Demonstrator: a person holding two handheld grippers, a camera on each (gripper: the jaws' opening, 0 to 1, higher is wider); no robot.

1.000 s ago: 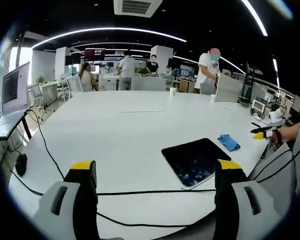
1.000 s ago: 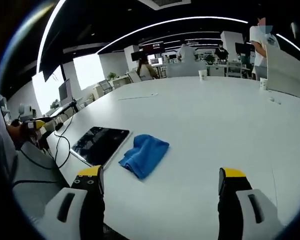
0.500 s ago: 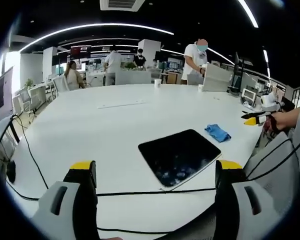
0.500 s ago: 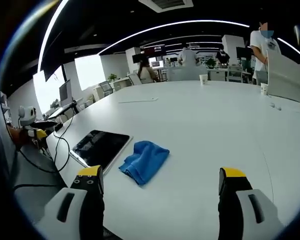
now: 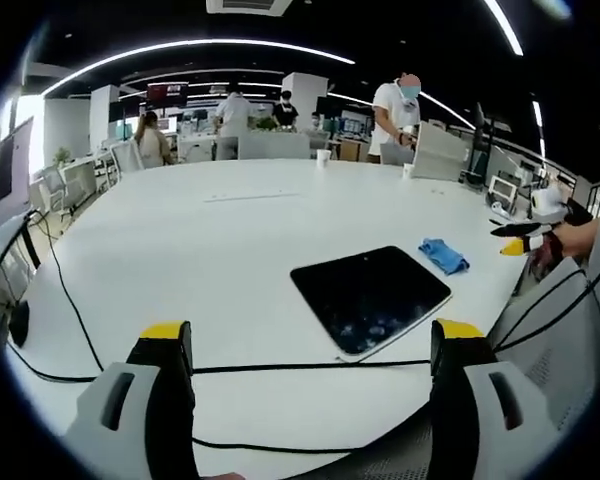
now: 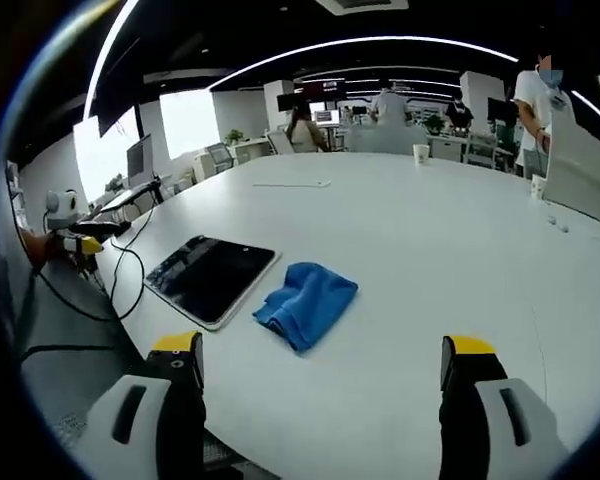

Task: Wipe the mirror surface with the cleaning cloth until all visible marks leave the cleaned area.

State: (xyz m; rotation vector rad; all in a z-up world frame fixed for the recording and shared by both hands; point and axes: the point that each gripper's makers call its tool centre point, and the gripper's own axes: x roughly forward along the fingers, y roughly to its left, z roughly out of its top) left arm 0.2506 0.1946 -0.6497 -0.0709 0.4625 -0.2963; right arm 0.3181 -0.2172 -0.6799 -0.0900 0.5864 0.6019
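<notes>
In the left gripper view, the left gripper (image 5: 305,345) has its yellow-tipped jaws wide apart with nothing between them, above the edge of the white table (image 5: 180,250). The mirror (image 5: 372,296) lies flat on the table at about 1 o'clock from the jaws, with pale smudges on its dark surface. The blue cleaning cloth (image 5: 444,255) lies just beside the mirror's far right corner. A black cable (image 5: 280,368) runs across between the jaws.

In the right gripper view, the right gripper (image 6: 322,362) is also open and holds nothing. The cloth lies at 12 o'clock, the mirror at 10 o'clock.
</notes>
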